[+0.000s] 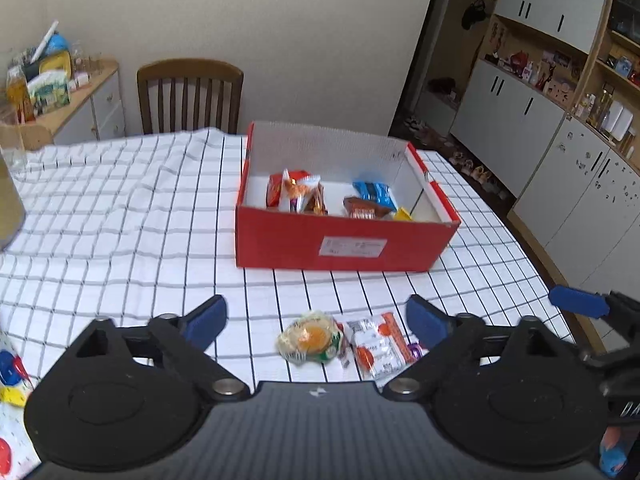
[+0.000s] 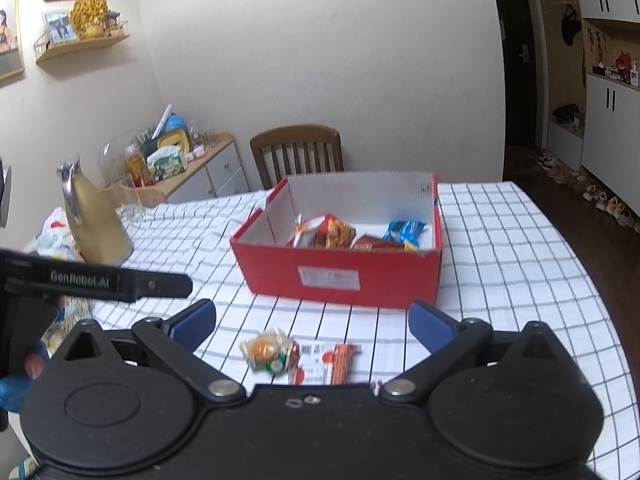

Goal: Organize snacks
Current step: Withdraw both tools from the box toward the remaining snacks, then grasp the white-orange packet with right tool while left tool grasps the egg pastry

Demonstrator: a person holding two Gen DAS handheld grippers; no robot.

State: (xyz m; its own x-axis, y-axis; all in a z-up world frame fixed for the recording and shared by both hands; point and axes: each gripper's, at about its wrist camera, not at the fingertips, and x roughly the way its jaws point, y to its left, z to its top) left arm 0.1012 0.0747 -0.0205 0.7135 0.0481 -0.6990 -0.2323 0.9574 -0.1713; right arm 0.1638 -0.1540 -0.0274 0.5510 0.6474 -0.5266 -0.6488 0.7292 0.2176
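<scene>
A red cardboard box (image 1: 344, 240) (image 2: 344, 276) stands open on the checked tablecloth and holds several snack packets (image 1: 300, 192) (image 2: 328, 232). Two snacks lie on the cloth in front of it: a round green and yellow packet (image 1: 310, 336) (image 2: 266, 350) and an orange and white packet (image 1: 380, 344) (image 2: 328, 362). My left gripper (image 1: 316, 318) is open and empty, just above and behind these two snacks. My right gripper (image 2: 312, 320) is open and empty, also just behind them. The right gripper's blue fingertip (image 1: 578, 302) shows at the right edge of the left wrist view.
A gold jug (image 2: 94, 224) stands on the table at the left. A wooden chair (image 1: 190, 94) (image 2: 298, 154) stands behind the table. A sideboard with clutter (image 1: 56, 80) is at the far left. White cabinets (image 1: 540, 120) line the right wall. A printed bag (image 1: 10, 364) lies at the near left.
</scene>
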